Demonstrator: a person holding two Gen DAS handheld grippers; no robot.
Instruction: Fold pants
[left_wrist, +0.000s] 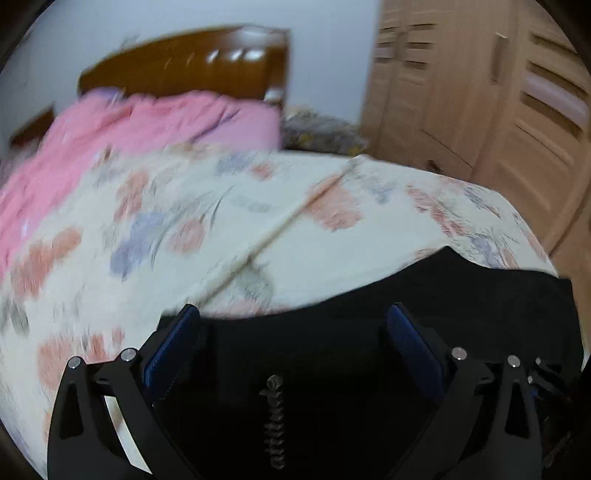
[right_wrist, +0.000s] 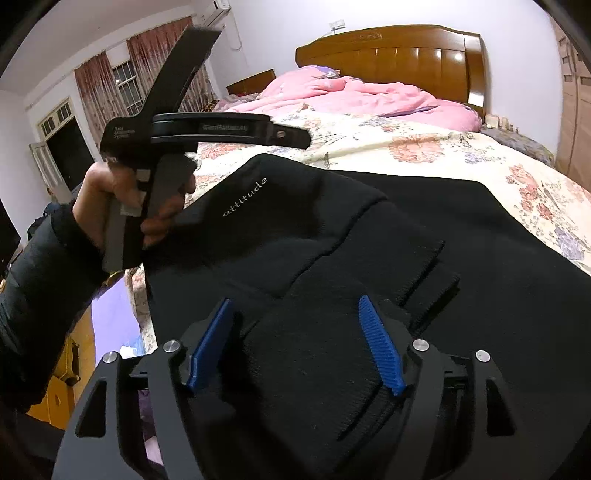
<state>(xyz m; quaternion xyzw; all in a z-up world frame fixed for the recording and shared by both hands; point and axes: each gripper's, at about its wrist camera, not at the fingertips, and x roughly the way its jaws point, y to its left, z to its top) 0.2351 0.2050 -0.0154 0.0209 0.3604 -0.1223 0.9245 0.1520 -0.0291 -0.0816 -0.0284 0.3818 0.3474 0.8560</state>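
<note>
Black pants (right_wrist: 369, 229) with white "attitude" lettering lie on the floral bed, folded over with ribbed cuffs (right_wrist: 424, 266) on top. My right gripper (right_wrist: 295, 306) is open just above the cuff end, blue pads wide apart, holding nothing. The left gripper's body (right_wrist: 166, 147) shows in the right wrist view, held in a hand above the pants' left edge. In the blurred left wrist view my left gripper (left_wrist: 291, 314) is open over the black pants (left_wrist: 332, 350), lettering between its fingers.
The floral bedspread (right_wrist: 424, 147) covers the bed, with a pink quilt (right_wrist: 351, 96) and wooden headboard (right_wrist: 406, 51) at the far end. A wooden wardrobe (left_wrist: 480, 92) stands to the right. The bed's left edge drops to the floor (right_wrist: 110, 317).
</note>
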